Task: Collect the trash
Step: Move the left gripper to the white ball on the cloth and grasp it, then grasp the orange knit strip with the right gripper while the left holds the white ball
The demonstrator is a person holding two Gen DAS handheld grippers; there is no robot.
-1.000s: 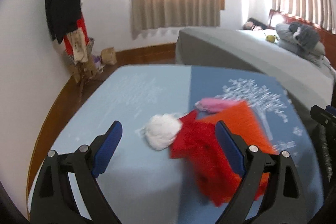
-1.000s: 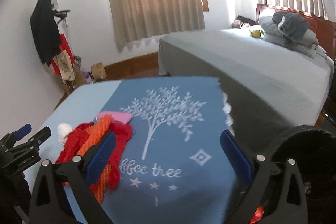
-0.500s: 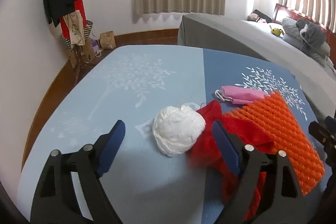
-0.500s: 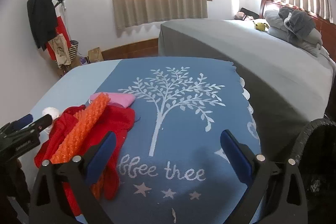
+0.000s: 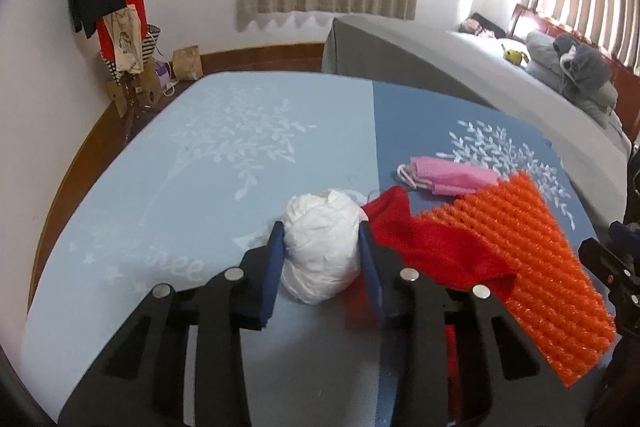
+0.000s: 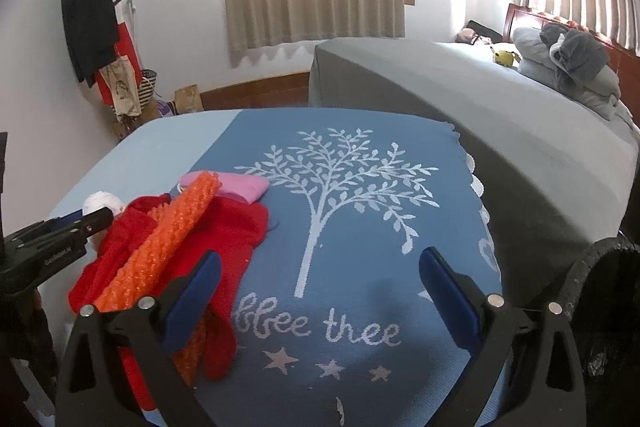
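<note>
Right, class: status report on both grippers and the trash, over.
Left gripper shut on white paper wad. Right gripper open, holding nothing, above tablecloth. Red cloth touching wad's right side.

My left claw (image 5: 322,253) has both blue pads pressed against the crumpled white paper ball (image 5: 322,247), which sits on the pale blue half of the tree-printed cloth over the counter (image 5: 200,163). At its three o'clock, touching it, I see a rumpled red fabric piece (image 5: 432,247). A ridged orange plastic sheet (image 5: 532,255) overlaps that fabric. At one o'clock lies a folded pink face mask (image 5: 448,179).
</note>
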